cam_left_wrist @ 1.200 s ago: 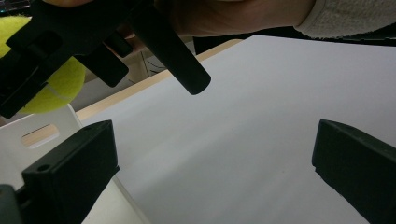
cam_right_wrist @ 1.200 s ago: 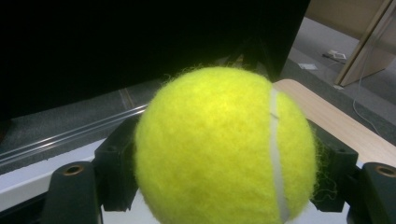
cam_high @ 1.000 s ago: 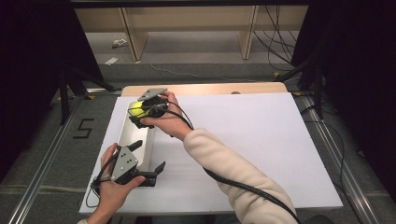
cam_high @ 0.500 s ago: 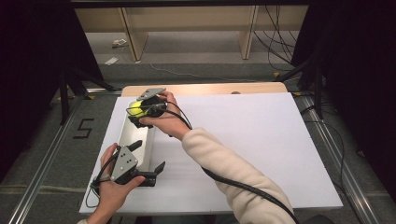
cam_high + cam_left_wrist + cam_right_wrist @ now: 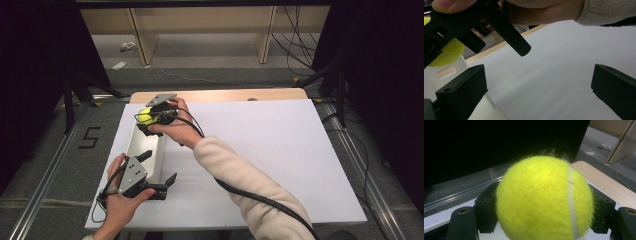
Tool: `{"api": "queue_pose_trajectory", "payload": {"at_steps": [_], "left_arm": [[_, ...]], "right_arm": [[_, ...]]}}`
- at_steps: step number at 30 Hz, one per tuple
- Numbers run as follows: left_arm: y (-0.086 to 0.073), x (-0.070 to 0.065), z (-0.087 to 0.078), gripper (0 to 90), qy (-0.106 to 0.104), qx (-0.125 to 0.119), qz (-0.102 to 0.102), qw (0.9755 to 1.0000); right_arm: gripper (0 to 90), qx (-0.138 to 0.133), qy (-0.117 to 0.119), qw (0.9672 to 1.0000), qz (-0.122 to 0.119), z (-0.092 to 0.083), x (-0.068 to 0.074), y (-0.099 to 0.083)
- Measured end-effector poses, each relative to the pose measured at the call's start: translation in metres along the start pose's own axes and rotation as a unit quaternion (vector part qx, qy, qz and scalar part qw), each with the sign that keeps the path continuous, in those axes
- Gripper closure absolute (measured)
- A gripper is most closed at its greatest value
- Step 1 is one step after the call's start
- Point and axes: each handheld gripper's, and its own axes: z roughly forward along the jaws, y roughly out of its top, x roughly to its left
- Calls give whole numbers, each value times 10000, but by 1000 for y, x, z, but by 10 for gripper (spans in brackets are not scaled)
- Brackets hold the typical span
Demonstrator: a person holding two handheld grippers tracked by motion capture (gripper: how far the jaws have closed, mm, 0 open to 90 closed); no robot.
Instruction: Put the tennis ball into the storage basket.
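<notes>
Between the two black fingers (image 5: pixel 485 217) of the right gripper (image 5: pixel 150 119) sits a yellow tennis ball (image 5: pixel 544 197), pinched on both sides. Each finger presses one flank of the ball, and its white seam runs down the side that faces the wooden edge. From above, the ball (image 5: pixel 144 115) is held over the far end of a long white tray (image 5: pixel 136 150), close to the far left corner of the counter (image 5: pixel 280 150). The tray lies along the left part of the white counter, and its near end reaches the left gripper (image 5: pixel 150 172). The fingers (image 5: pixel 461 92) of that gripper are spread wide, with nothing between them; one finger is beside the tray wall. To the right of the tray the white surface is wide and bare up to its right edge. Behind the ball a strip of light wood (image 5: pixel 225 95) marks the far edge, and the floor (image 5: pixel 200 75) is beyond it.
</notes>
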Motion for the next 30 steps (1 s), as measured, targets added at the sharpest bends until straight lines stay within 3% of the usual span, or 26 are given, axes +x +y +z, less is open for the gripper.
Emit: {"api": "queue_pose_trajectory", "payload": {"at_steps": [30], "left_arm": [[-1,1,0,0,-4,-9,-27,10000]], "right_arm": [[266,71,26,10000,15,10,-1,-1]]}}
